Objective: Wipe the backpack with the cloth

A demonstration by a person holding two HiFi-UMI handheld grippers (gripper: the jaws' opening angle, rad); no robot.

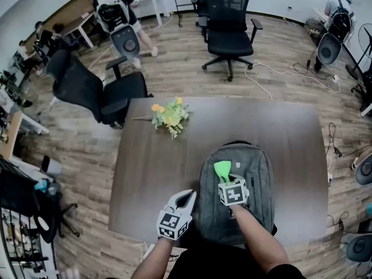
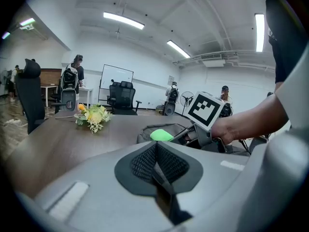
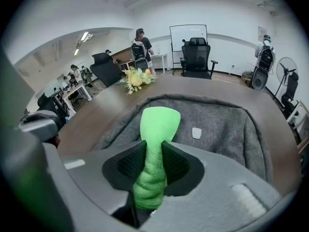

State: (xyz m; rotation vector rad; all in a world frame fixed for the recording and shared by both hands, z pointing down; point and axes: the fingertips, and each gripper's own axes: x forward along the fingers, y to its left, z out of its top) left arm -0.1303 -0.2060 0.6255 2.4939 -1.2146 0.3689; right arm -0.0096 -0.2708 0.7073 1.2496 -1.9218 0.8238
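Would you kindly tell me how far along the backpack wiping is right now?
Done: the green cloth is picked up, clamped in the right claw. In hand: its free end is over the grey backpack lying flat on the table; contact is unclear. The left claw is shut and empty beside it. Left: the wiping itself; nothing shows how much is wiped.

- backpack [image 1: 258, 173] lies on surface [image 1: 151, 167], near front edge, right of centre
- cloth [image 1: 222, 168] on backpack top, between fingers of right gripper [image 1: 224, 178]
- left gripper [image 1: 187, 197] just left of backpack, over surface
- flowers [image 1: 170, 115] on surface, behind-left of backpack, well apart
- chair [image 1: 229, 22] on floor behind surface
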